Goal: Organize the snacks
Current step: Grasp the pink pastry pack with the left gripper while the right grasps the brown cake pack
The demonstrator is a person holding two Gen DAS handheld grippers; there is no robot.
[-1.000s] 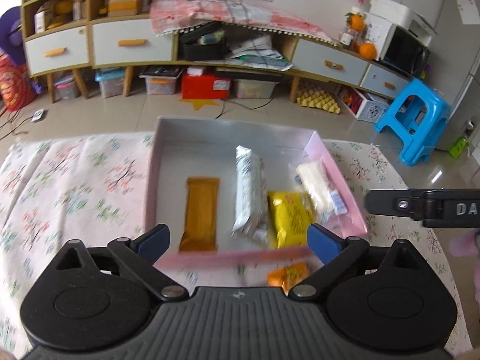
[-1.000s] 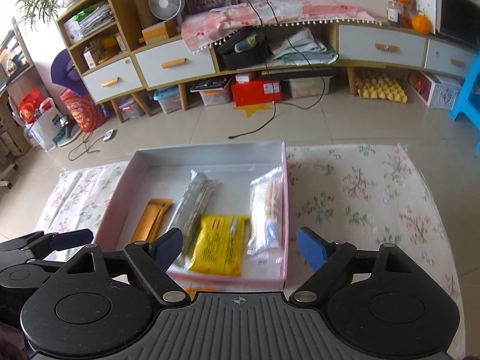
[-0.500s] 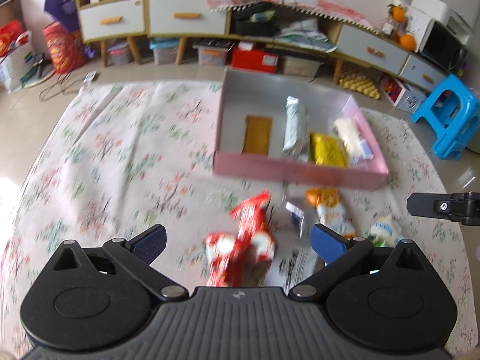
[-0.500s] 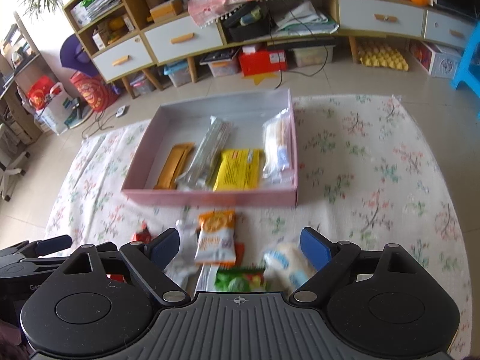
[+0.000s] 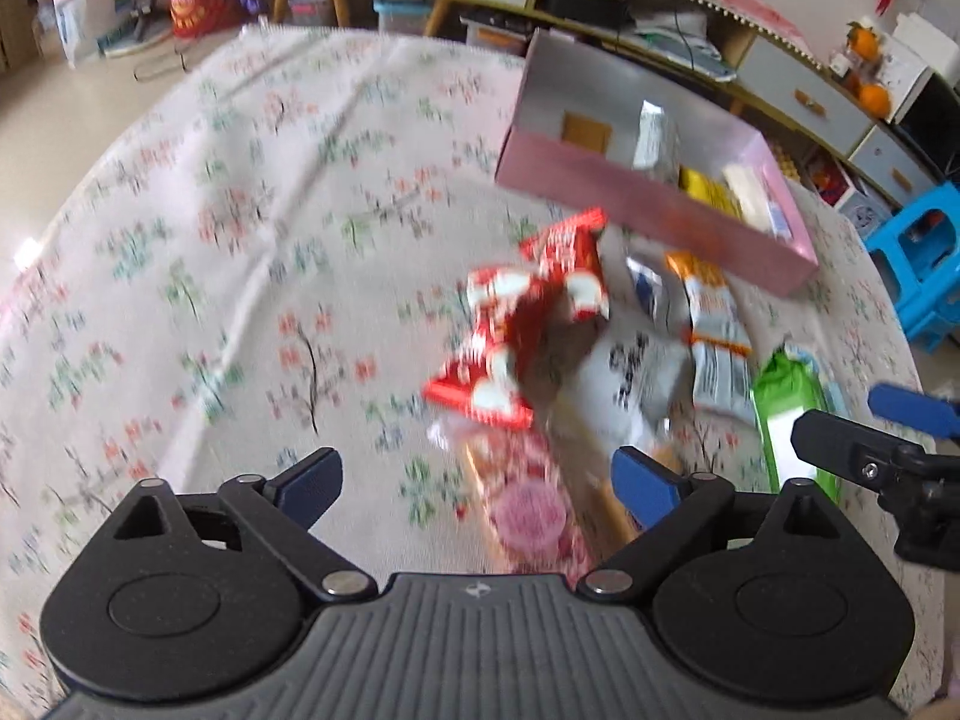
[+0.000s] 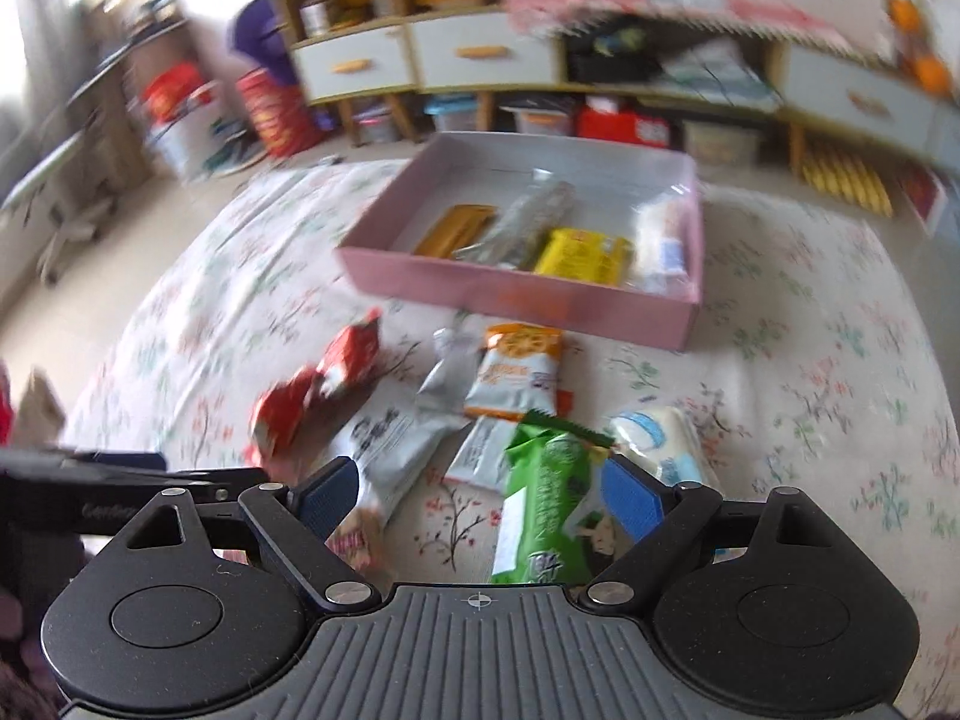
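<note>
- Between the left gripper point(image 5: 477, 480) jaws, released but narrowing, lies a pink packet point(image 5: 528, 510), ungripped.
- Between the right gripper point(image 6: 480, 495) jaws, released, a green packet point(image 6: 540, 498).
- Beyond both, the pink box point(image 6: 516, 294) awaits loose snacks.

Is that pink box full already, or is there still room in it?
Partly filled. The pink box holds four snacks in a row along its near side; its white floor behind them is bare.
</note>
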